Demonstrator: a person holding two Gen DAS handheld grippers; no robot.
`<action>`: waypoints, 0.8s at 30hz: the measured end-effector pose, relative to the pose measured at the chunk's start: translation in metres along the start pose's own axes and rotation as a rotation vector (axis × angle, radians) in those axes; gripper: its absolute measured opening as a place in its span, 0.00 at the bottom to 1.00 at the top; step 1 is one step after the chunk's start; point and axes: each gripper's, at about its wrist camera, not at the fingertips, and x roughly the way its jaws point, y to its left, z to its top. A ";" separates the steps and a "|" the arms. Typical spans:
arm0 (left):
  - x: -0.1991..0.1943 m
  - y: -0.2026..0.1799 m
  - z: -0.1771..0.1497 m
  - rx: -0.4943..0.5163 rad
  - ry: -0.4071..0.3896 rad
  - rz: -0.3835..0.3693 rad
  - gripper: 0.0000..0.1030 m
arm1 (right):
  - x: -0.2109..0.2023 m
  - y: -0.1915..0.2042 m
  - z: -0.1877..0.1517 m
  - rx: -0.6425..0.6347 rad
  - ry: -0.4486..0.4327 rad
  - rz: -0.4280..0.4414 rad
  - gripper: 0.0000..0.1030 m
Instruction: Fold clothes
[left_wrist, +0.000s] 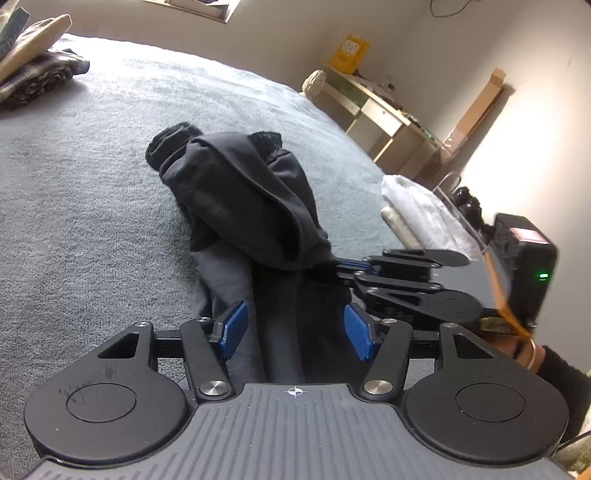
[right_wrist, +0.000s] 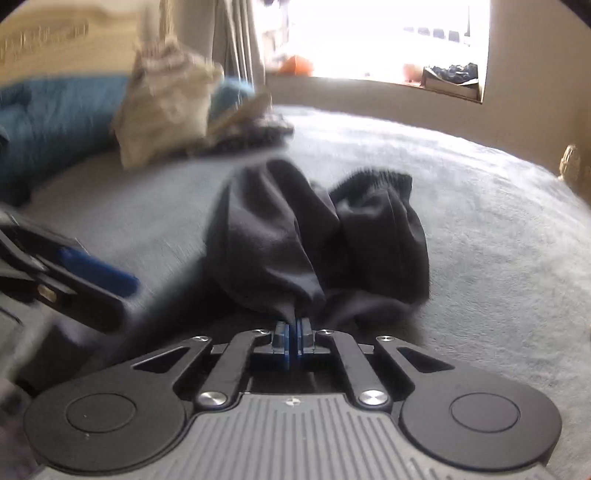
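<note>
Right gripper pinching the black garment on the bed

The right gripper (right_wrist: 294, 325) is clamped on a fold of the black garment (left_wrist: 243, 199), mid-frame on the grey bed (left_wrist: 92, 155). The left gripper (left_wrist: 295, 330) stands apart, straddling the cloth without pressing.

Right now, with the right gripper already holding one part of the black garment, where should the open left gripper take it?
Probably the flat dark fabric lying between the left gripper pads, approached from the near end. The black garment bunches further away, where the right gripper pinches it.
</note>
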 end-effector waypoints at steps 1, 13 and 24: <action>0.000 0.001 0.001 -0.020 -0.001 -0.012 0.57 | -0.006 0.001 0.002 0.025 -0.016 0.021 0.03; -0.004 0.050 0.011 -0.364 0.006 -0.089 0.72 | -0.018 0.017 0.010 0.208 -0.042 0.254 0.03; 0.030 0.055 0.010 -0.392 0.108 -0.081 0.31 | -0.021 0.077 0.020 -0.013 0.014 0.309 0.08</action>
